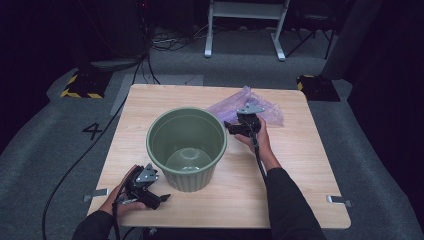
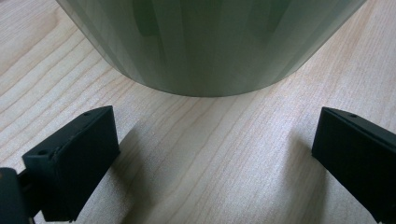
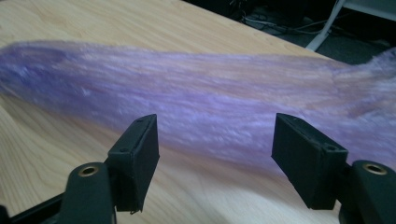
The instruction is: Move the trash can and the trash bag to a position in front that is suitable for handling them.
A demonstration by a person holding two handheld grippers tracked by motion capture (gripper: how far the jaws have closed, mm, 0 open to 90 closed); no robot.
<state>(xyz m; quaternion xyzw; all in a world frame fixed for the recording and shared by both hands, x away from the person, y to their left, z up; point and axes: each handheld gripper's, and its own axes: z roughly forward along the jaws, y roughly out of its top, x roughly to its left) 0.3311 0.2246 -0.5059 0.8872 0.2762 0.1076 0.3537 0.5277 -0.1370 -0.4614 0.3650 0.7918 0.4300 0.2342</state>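
At the near edge of the wooden table, the left gripper lies low on the wood in the person's left hand, its jaws spread wide with nothing between them. In the left gripper view those jaws frame bare wood, and the rounded base of the green bucket stands just ahead of them, not touching either one.

The bucket stands upright near the middle of the table, open at the top and ribbed around its lower wall; it looks empty inside.

Beyond it and to the right, the right hand holds the right gripper just beside the bucket's far rim. Its jaws also stand wide apart, gripping nothing. The right gripper view shows them hanging over the near edge of a purple plastic bag, which lies spread flat on the wood; the picture is blurred, so whether the jaw tips brush the plastic is hard to say.

The bag lies at the far right part of the table, behind the right gripper.
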